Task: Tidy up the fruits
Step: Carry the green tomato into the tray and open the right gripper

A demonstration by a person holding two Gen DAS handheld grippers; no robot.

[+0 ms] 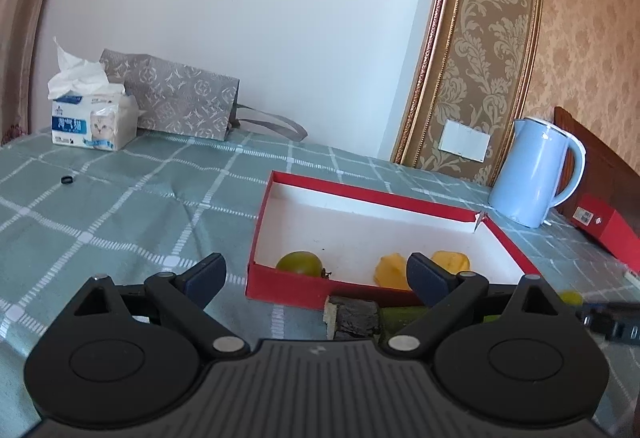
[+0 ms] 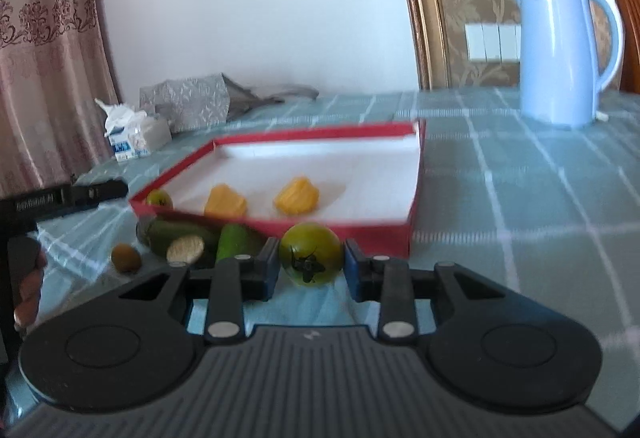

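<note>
A shallow red box (image 1: 288, 288) (image 2: 372, 236) with a white floor lies on the checked tablecloth. Inside it sit a green tomato (image 1: 300, 264) (image 2: 160, 198) and two yellow fruit pieces (image 1: 390, 270) (image 2: 225, 202), (image 1: 450, 260) (image 2: 296, 196). My left gripper (image 1: 316, 272) stands wide open just before the box's near wall, with nothing between its pads. My right gripper (image 2: 311, 266) is shut on a second green tomato (image 2: 311, 258) in front of the box. Two cucumber pieces (image 2: 176, 234) (image 1: 356, 314), (image 2: 236, 244) and a small brown fruit (image 2: 126, 258) lie outside the box.
A pale blue kettle (image 1: 536, 174) (image 2: 560, 50) stands behind the box on the right. A tissue pack (image 1: 92, 118), a grey patterned bag (image 1: 180, 98) and a small black ring (image 1: 66, 180) are at the far left. Another red box (image 1: 604, 226) lies beside the kettle.
</note>
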